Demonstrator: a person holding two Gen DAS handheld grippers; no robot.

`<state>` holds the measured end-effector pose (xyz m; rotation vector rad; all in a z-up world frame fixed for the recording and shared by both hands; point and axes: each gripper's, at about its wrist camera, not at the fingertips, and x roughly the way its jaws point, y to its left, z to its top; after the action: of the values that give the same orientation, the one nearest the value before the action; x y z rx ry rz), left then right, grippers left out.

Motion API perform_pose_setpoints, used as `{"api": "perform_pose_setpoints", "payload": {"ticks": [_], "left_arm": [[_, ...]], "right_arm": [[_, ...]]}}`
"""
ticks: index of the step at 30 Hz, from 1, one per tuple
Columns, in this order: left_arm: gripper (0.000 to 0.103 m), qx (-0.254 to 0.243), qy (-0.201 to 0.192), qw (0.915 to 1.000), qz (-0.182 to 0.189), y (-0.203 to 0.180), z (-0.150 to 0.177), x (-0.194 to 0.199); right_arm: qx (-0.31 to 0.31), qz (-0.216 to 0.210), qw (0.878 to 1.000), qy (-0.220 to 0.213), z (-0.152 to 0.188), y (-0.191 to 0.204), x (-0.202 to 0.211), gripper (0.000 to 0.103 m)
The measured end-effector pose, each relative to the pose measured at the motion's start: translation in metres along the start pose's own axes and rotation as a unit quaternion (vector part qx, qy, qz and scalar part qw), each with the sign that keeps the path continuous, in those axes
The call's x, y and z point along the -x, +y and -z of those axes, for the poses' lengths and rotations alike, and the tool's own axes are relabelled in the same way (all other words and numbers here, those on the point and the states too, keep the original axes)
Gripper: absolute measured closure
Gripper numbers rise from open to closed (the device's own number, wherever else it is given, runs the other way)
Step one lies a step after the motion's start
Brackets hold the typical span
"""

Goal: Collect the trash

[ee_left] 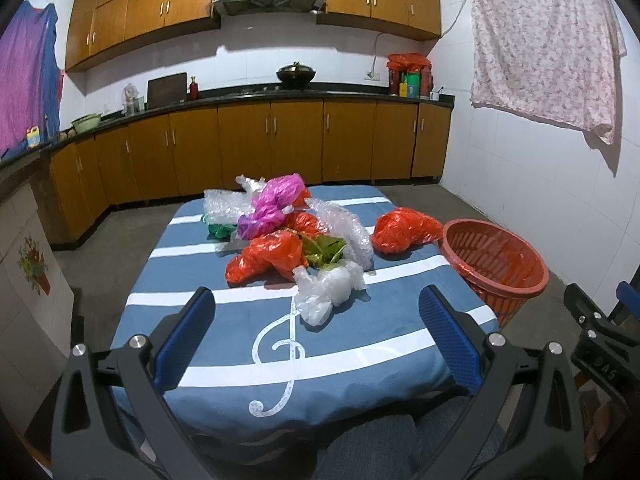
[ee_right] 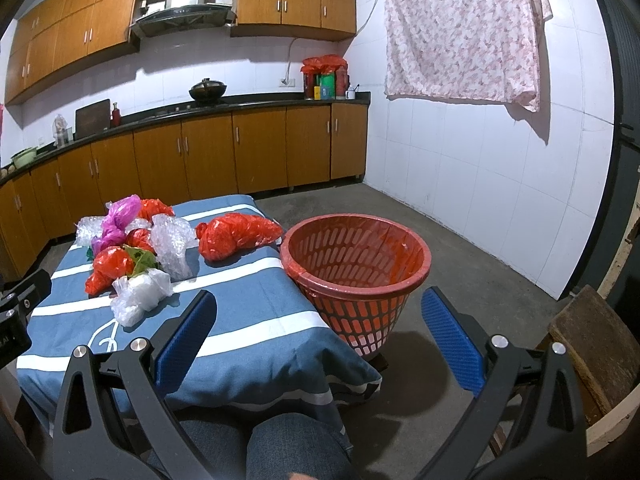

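Nothing is collected yet: both grippers, left (ee_left: 316, 334) and right (ee_right: 318, 334), hover with jaws released and empty. Next, I'd judge, comes the clear bag (ee_left: 326, 290) at twelve o'clock, then the basket (ee_right: 356, 256).

Bags (ee_left: 296, 236) heaped on table (ee_left: 240, 312); basket (ee_right: 356, 268) beside, right

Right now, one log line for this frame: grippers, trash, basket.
left hand-held gripper open, empty | right hand-held gripper open, empty | plastic bags piled on table | red basket beside table, no trash visible inside

Red basket (ee_right: 356, 280); blue cloth (ee_left: 240, 344) (white stripes, treble clef); greenish wrapper (ee_left: 326, 250), probably foil.
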<state>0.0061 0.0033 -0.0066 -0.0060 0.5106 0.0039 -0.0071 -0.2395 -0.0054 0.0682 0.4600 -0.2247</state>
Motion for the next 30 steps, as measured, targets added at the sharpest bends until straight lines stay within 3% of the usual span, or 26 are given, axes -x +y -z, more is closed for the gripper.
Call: {"api": "perform_pose_setpoints", "payload": {"ticks": [11, 17, 22, 26, 30], "left_arm": [[0.004, 0.05, 0.051, 0.9969, -0.033, 0.044, 0.013, -0.035], [0.004, 0.064, 0.055, 0.9948, -0.057, 0.064, 0.014, -0.048], [0.004, 0.076, 0.047, 0.9913, -0.096, 0.091, 0.012, -0.054], [0.004, 0.098, 0.047, 0.9859, -0.127, 0.12, 0.012, -0.057], [0.004, 0.129, 0.056, 0.9789, -0.148, 0.152, 0.017, -0.058]], "right_arm": [[0.016, -0.012, 0.999, 0.029, 0.004, 0.01, -0.023, 0.002], [0.037, -0.028, 0.998, 0.04, 0.003, 0.031, -0.043, 0.002], [0.045, -0.078, 0.994, 0.055, 0.0, 0.066, -0.065, 0.002], [0.058, -0.132, 0.987, 0.067, 0.002, 0.113, -0.085, 0.002], [0.076, -0.159, 0.981, 0.085, 0.007, 0.159, -0.109, 0.004]]}}
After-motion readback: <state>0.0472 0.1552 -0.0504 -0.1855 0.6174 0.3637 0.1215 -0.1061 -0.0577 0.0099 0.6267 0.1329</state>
